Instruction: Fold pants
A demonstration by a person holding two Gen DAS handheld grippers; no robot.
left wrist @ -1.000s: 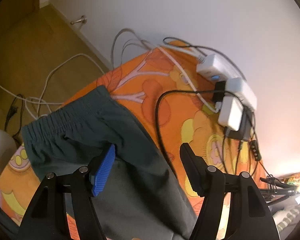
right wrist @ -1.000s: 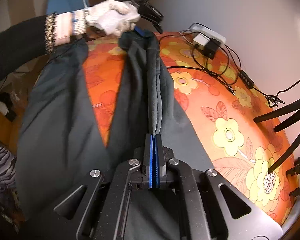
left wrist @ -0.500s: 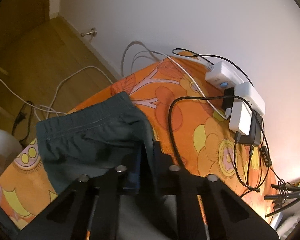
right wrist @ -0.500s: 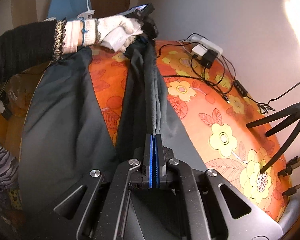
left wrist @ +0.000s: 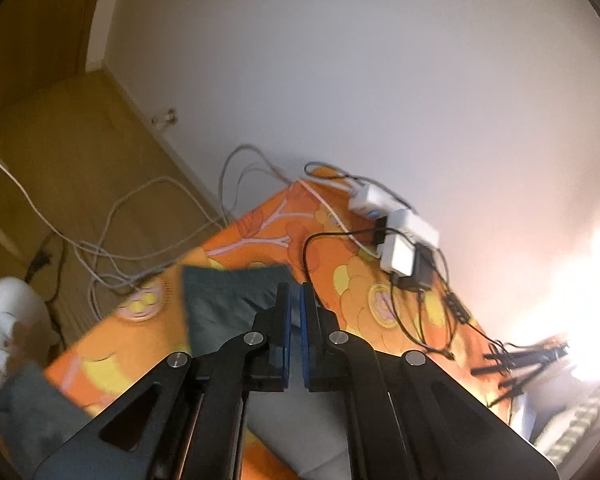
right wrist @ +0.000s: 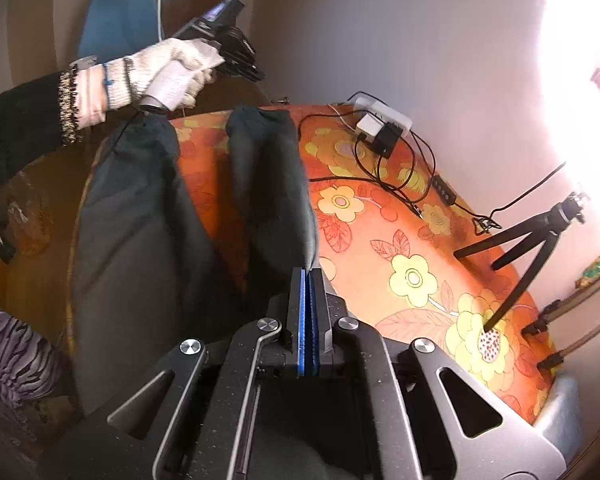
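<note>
Dark grey-green fabric pants [right wrist: 148, 216] spread on orange flower-print table cover [right wrist: 384, 248], waistband end [left wrist: 236, 284] toward white power strip with plugged adapters [left wrist: 396, 232]. Right gripper [right wrist: 309, 276] clamped on fold of pants, fabric running from pads toward strip. Left gripper [left wrist: 296, 296] jaws nearly together; in right wrist view it hangs above pants in white-gloved hand [right wrist: 172, 76], so no fabric caught. Black tripod [right wrist: 536, 236] stands right of strip.
</note>
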